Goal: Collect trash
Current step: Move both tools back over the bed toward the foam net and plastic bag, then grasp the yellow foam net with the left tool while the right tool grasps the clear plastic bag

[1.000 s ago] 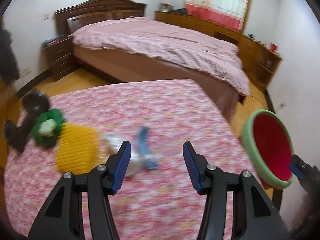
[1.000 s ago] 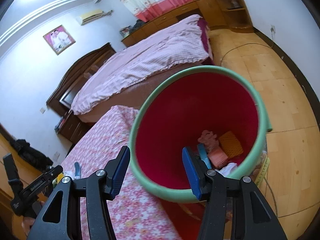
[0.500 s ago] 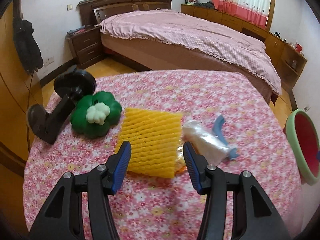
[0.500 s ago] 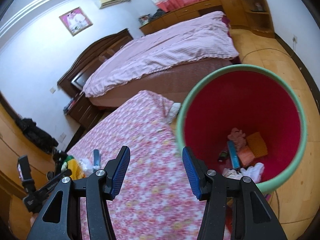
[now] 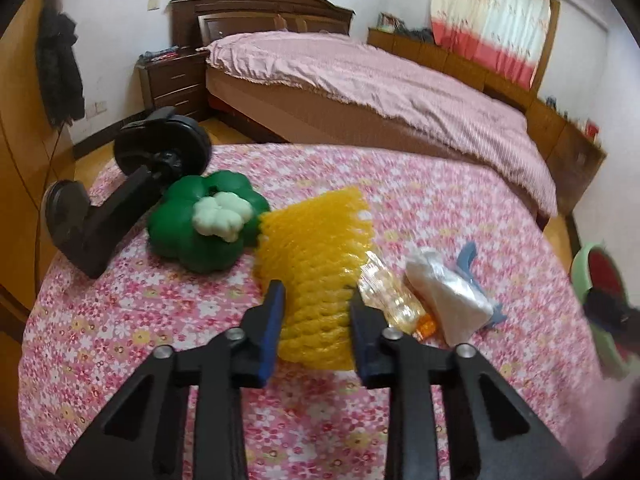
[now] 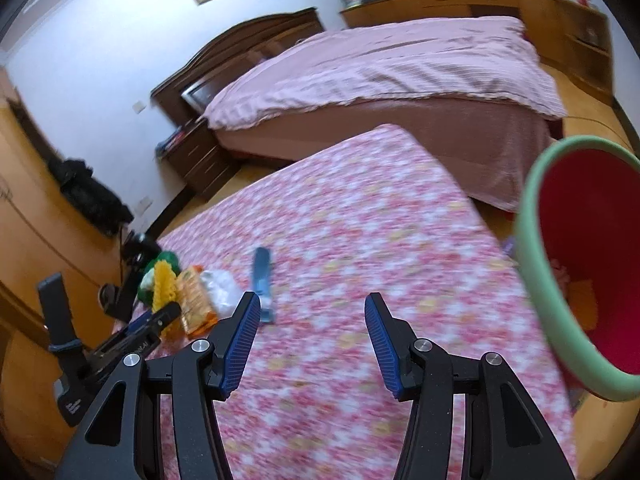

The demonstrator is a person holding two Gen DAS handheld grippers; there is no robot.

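Left tool point(image 5: 316, 300): you are closing its jaws around the near end of the yellow foam net point(image 5: 316, 256); the net is sitting between the blue pads, which are flanking it closely, though a firm pinch is not yet showing.
Right tool point(image 6: 310, 340): you are holding it released, jaws apart with nothing between them, hovering over the bare middle of the bench point(image 6: 360, 240).
Yellow foam net: lying on the floral cloth of the bench, its far end just beside the green clover-shaped toy point(image 5: 204, 220).
Other trash: a clear wrapper with orange print point(image 5: 394, 300) is lying just right of the net, a white crumpled bag point(image 5: 444, 292) is touching it further right, and a blue strip point(image 5: 468, 256) is poking out from behind the bag.
Black stand point(image 5: 120, 188): resting at the far left of the bench, touching the green toy.
Trash bin point(image 6: 580, 272): green-rimmed, red inside, standing off the right edge of the bench, with some scraps showing at its bottom.
Beyond: a bed point(image 5: 380, 80) with a pink cover is filling the far side of the room.
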